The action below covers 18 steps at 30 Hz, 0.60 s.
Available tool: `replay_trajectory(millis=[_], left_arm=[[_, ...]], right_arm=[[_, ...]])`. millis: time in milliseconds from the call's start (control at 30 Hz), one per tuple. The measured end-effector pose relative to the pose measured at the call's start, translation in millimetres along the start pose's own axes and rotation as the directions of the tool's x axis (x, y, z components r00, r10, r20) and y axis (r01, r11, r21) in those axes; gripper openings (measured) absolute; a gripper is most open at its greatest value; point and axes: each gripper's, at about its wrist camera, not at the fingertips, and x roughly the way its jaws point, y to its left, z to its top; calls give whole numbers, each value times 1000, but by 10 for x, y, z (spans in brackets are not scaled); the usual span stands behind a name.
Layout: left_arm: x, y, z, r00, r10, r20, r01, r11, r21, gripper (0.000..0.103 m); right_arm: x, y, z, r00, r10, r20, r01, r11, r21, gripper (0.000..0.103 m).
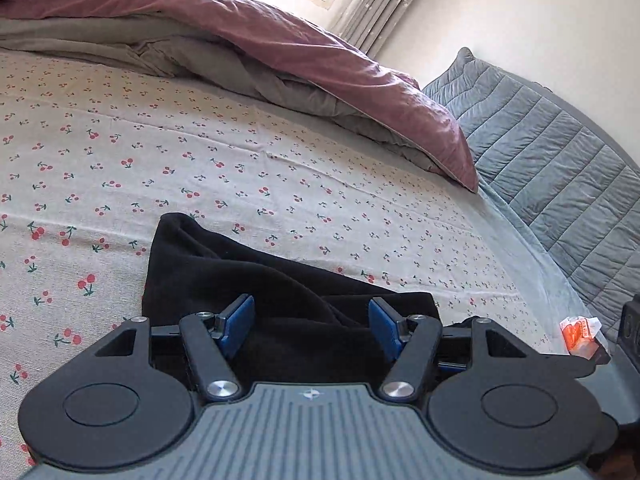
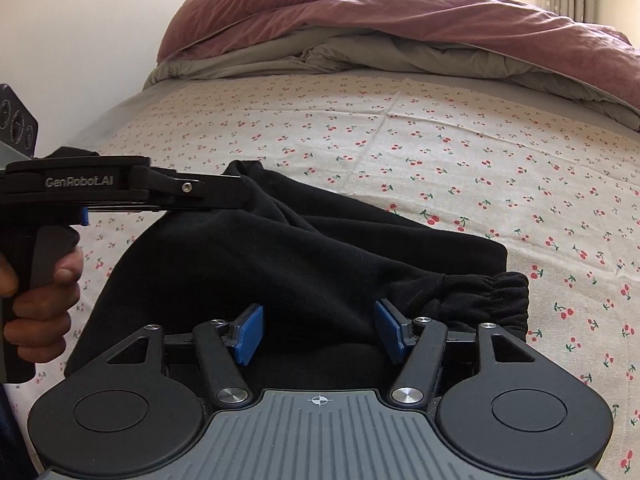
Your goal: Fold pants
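Note:
The black pants [image 2: 304, 256] lie bunched and partly folded on the cherry-print bed sheet [image 2: 460, 148], with a gathered elastic end [image 2: 500, 292] at the right. My right gripper [image 2: 320, 330] hovers over their near edge, open, with the blue pads apart and only cloth below them. In the left wrist view my left gripper [image 1: 312, 322] is also open above the pants [image 1: 224, 276]. From the right wrist view the left gripper [image 2: 236, 196] shows side-on over the pants' far left corner, held by a hand [image 2: 44, 292].
A mauve duvet [image 2: 400, 16] and grey blanket [image 2: 360, 56] are piled along the far side of the bed. A grey quilted cushion [image 1: 552, 168] borders the bed at the right of the left wrist view. A small orange-and-white packet [image 1: 580, 334] lies beside it.

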Motion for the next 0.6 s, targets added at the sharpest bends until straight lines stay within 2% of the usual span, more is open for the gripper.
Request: replay_trajectory(millis=[67,167,367,600], left_arm=[[122,-18,12,998,56,-24,-55,998,17,57],[206,-81,67,993,109,-36,-109,994,18,53],[246,4,108,988,151,-32,-152,988,-40,39],[202,-83,84,984,175,-28,-175,985,-6,38]], right_arm=[[-2,43,-56,1000,-11,-5,11,1000,-22,60],[0,110,-146,999,-35,-4,34,997,-70,60],[-113,27,-207,1000,11,-1,-12,999,-51,60],[-163,69,-291,1000,15,1,-15,995,-96,60]])
